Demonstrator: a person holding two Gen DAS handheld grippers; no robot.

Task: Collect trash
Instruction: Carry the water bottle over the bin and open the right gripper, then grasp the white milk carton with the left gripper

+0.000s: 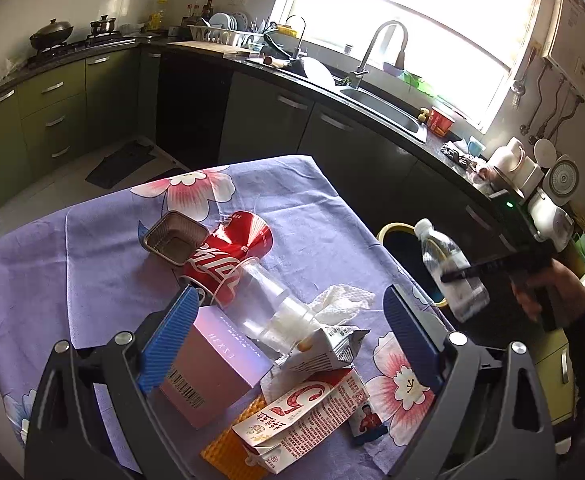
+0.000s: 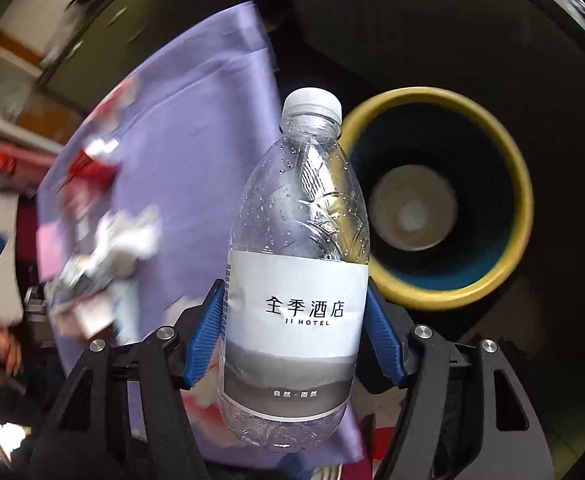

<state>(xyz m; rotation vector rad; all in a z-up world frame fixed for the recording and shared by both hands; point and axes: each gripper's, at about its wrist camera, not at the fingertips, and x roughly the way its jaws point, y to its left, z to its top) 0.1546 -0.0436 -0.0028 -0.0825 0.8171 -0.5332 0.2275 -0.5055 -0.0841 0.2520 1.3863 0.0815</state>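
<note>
My right gripper [image 2: 296, 300] is shut on a clear plastic water bottle [image 2: 298, 276] with a white label, its blue pads pressing the label on both sides. The bottle [image 1: 450, 270] hangs beside the table's right edge, over the near rim of a yellow-rimmed trash bin [image 2: 440, 200] on the floor. My left gripper [image 1: 288, 308] stands open above the table's trash: a crushed red cola can [image 1: 228, 256], a clear bottle [image 1: 268, 304] lying down, a pink box [image 1: 212, 364], a milk carton [image 1: 304, 416] and crumpled tissue [image 1: 340, 300].
A small brown basket [image 1: 174, 236] sits behind the can on the purple flowered cloth [image 1: 92, 264]. Dark kitchen cabinets [image 1: 332, 136] and a sink counter run behind and to the right of the table. A person's hand [image 1: 540, 292] holds the right gripper.
</note>
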